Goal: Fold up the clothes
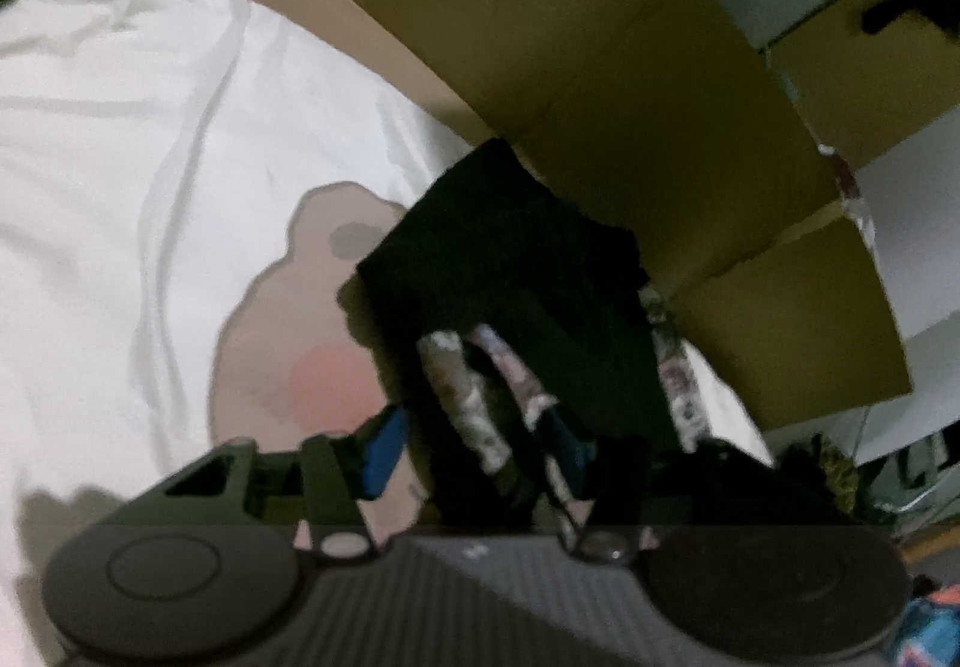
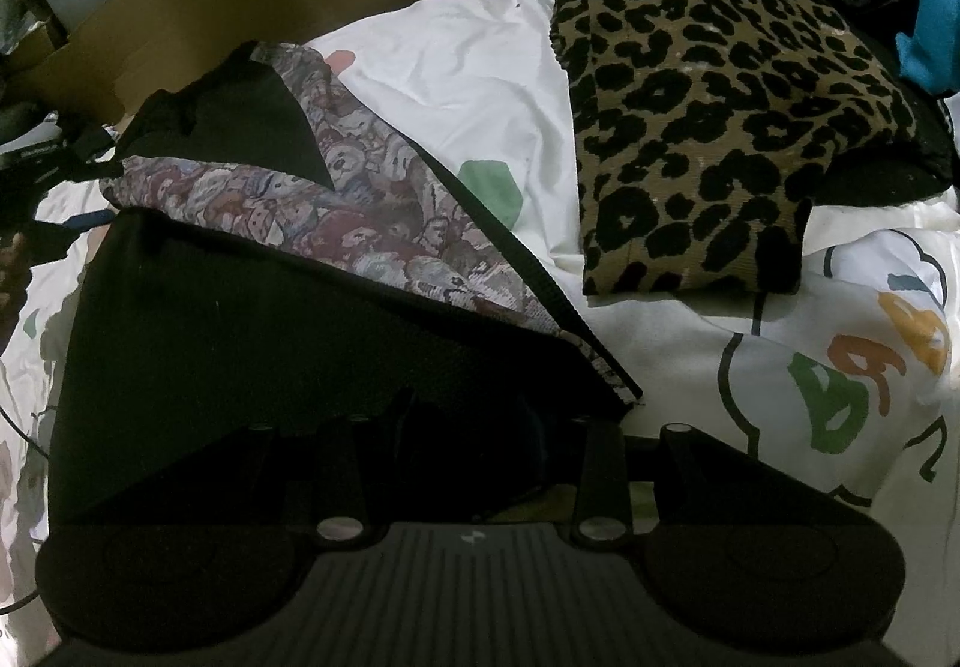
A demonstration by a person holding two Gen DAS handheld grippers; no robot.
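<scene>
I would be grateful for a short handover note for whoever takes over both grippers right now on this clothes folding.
Left gripper: a bunched end of the black garment with the patterned lining sits between its fingers; the picture is too blurred to confirm a firm grip.
Right gripper: its fingers are hidden under the same garment's black panel, so its grip is unclear.
The garment lies on the white printed bedsheet, one flap turned back to show the lining.
Done: a leopard-print piece lies folded further back on the bed.
Left: finish folding the black garment and set it aside.

Black garment (image 2: 240,343), teddy-print lining (image 2: 372,223) exposed, apparently half-folded on bedsheet.
</scene>
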